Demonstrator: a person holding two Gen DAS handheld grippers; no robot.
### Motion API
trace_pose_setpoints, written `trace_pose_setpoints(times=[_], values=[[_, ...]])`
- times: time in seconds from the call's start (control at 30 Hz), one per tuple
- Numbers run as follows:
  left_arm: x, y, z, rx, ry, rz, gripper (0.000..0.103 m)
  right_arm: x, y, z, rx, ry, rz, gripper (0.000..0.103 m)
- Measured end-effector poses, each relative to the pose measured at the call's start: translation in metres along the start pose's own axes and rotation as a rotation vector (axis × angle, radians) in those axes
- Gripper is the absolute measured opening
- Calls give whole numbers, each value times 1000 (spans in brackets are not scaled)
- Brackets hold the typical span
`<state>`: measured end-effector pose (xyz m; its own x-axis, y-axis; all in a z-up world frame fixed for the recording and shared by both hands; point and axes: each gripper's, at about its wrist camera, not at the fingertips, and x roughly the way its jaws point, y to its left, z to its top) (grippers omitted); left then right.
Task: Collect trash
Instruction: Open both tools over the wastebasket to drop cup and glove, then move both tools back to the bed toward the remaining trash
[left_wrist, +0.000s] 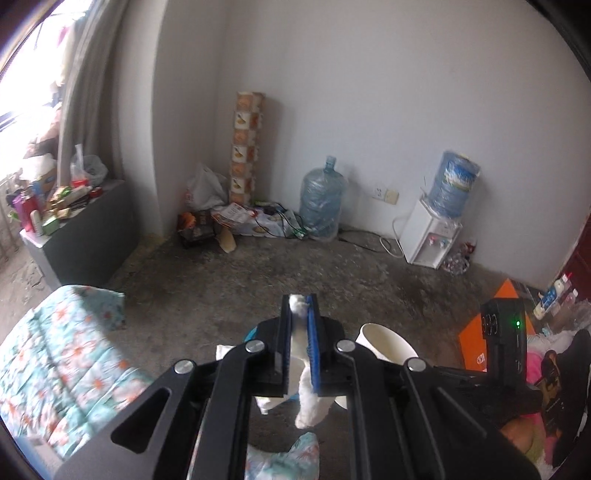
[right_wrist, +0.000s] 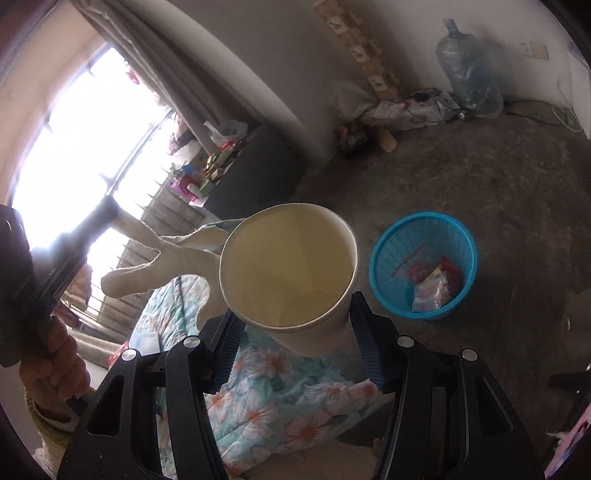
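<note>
**Both grippers loaded above the floor**

Nearest my left camera, the left gripper (left_wrist: 300, 341) has its fingers pressed together on a white crumpled tissue (left_wrist: 308, 400). The tissue is soft and twisted; its long axis runs along the fingers, one tuft showing at the tips and a ragged tail hanging below the pads. In the right wrist view the same tissue (right_wrist: 155, 258) appears as a pale forked strip, stretched roughly level to the left of the cup.

My right gripper (right_wrist: 295, 332) pinches a white paper cup (right_wrist: 291, 266) by its lower body between blue ribbed pads (right_wrist: 369, 347). The cup is empty, cream inside, its round mouth tilted up toward the camera and its base hidden between the fingers. From the left view the cup (left_wrist: 386, 343) sits just right of the left gripper.

A blue mesh wastebasket (right_wrist: 384, 251) stands on the concrete floor (right_wrist: 498, 192) to the right of the cup, holding red and clear wrappers (right_wrist: 432, 284). A floral quilt (right_wrist: 295, 402) lies below the right gripper.
</note>
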<state>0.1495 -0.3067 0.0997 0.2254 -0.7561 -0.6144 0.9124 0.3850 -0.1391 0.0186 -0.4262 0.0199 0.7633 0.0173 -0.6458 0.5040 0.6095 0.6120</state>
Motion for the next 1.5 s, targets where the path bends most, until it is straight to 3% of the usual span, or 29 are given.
trace_pose_setpoints(times=[0.2, 0.5, 0.53, 0.57, 0.6, 0.63, 0.7, 0.77, 0.83, 1.03, 1.23, 1.5], values=[[79, -6, 3, 17, 109, -36, 8, 30, -52, 23, 114, 21, -72, 54], [204, 7, -17, -5, 254, -39, 9, 103, -123, 50, 248, 76, -179, 58], [215, 8, -20, -10, 270, -40, 11, 114, -133, 52, 265, 87, -194, 60], [229, 11, -25, -19, 303, -35, 23, 125, -143, 54, 285, 101, -211, 62], [238, 14, -29, -29, 327, -27, 43, 134, -154, 55, 307, 111, -228, 67], [248, 17, -34, -44, 352, -9, 51, 144, -164, 54, 325, 119, -245, 78], [253, 24, -42, -59, 354, 68, 54, 161, -183, 49, 349, 149, -312, 79], [246, 27, -46, -64, 326, 72, 59, 163, -197, 40, 402, 175, -365, 79], [236, 27, -48, -39, 316, 72, 61, 155, -198, 31, 430, 164, -321, 79], [183, 28, -41, -11, 248, 76, 62, 124, -175, 9, 372, 137, -308, 79], [95, 27, -35, 4, 141, 89, 74, 93, -139, 3, 263, 89, -282, 79], [-38, 39, -51, -29, 28, 187, 87, 63, -60, -8, 52, 89, -198, 84]])
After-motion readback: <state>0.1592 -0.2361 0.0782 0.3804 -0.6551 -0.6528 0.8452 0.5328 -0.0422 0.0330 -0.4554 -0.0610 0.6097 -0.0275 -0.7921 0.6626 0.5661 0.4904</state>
